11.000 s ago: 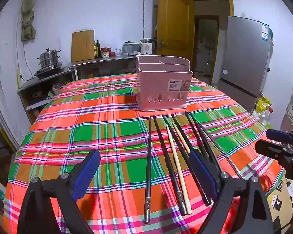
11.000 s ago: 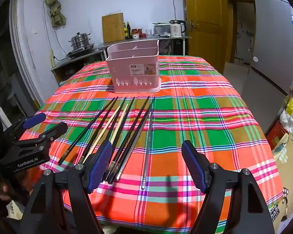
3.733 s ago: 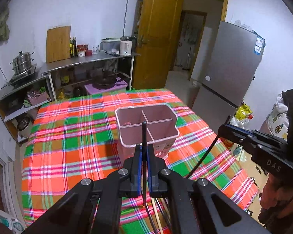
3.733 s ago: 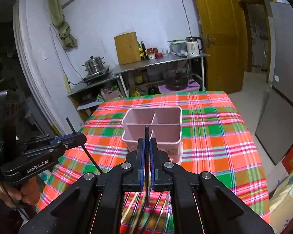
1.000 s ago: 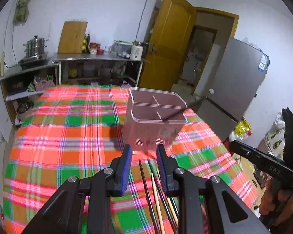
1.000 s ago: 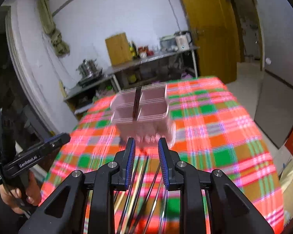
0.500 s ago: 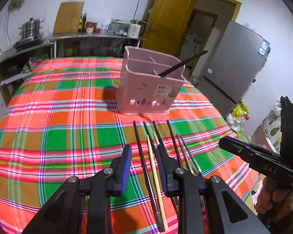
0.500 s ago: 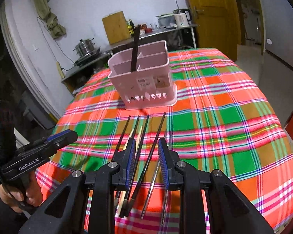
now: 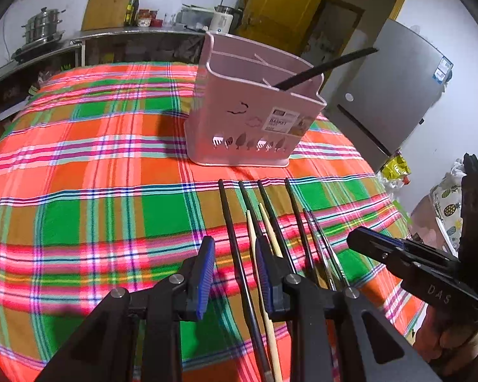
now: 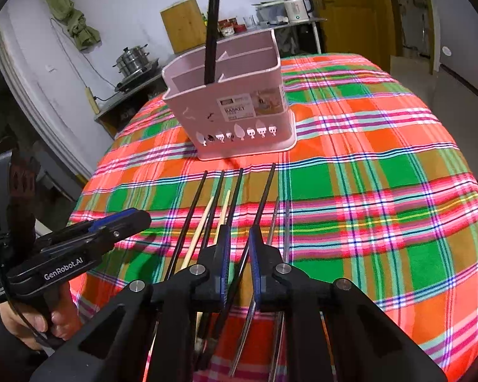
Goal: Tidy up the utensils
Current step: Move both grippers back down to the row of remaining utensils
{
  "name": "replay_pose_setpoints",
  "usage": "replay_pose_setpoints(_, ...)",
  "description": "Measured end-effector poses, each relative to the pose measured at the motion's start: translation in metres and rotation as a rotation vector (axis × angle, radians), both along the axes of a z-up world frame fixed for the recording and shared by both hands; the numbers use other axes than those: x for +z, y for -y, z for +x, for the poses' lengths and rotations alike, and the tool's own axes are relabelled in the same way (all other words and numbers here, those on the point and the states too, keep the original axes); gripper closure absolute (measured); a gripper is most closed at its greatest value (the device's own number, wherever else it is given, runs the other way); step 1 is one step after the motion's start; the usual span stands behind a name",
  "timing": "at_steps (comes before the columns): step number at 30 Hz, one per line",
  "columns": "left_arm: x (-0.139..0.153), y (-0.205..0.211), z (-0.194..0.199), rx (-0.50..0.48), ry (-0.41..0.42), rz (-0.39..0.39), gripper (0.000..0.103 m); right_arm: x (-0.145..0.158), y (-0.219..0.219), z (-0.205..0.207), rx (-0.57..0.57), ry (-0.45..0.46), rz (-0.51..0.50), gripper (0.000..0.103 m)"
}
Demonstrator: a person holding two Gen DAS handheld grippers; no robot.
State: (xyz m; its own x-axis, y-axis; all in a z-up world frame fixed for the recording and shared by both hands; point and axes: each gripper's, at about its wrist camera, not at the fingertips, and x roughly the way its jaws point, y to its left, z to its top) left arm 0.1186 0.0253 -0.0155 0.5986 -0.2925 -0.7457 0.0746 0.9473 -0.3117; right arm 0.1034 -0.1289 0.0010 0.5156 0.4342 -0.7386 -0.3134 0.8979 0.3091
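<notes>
A pink divided utensil basket (image 9: 255,121) stands on the plaid table; it also shows in the right wrist view (image 10: 232,108). Two black chopsticks (image 10: 211,31) stand in it, seen leaning in the left wrist view (image 9: 325,68). Several black, two wooden (image 9: 255,238) and metal chopsticks lie in a row in front of it (image 10: 235,197). My left gripper (image 9: 234,261) is open and empty, low over the leftmost black chopstick (image 9: 231,222). My right gripper (image 10: 239,245) is slightly open and empty, low over a black chopstick (image 10: 261,203) at the row's right.
The plaid tablecloth (image 9: 95,159) covers a round table (image 10: 382,159). A counter with pots (image 9: 41,31), a kettle and a cutting board runs along the back wall. A yellow door (image 9: 286,3) and a grey fridge (image 9: 398,95) stand beyond the table.
Both grippers have dropped from above the basket to low over the row of chopsticks on the table. Each earlier held a black chopstick; those now stand in the basket.
</notes>
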Motion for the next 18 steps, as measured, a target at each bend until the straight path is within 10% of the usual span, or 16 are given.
replay_pose_setpoints(18, -0.033, 0.011, 0.042, -0.002, -0.092, 0.024, 0.077, -0.038, -0.015, 0.044, -0.007, -0.091, -0.017, 0.093)
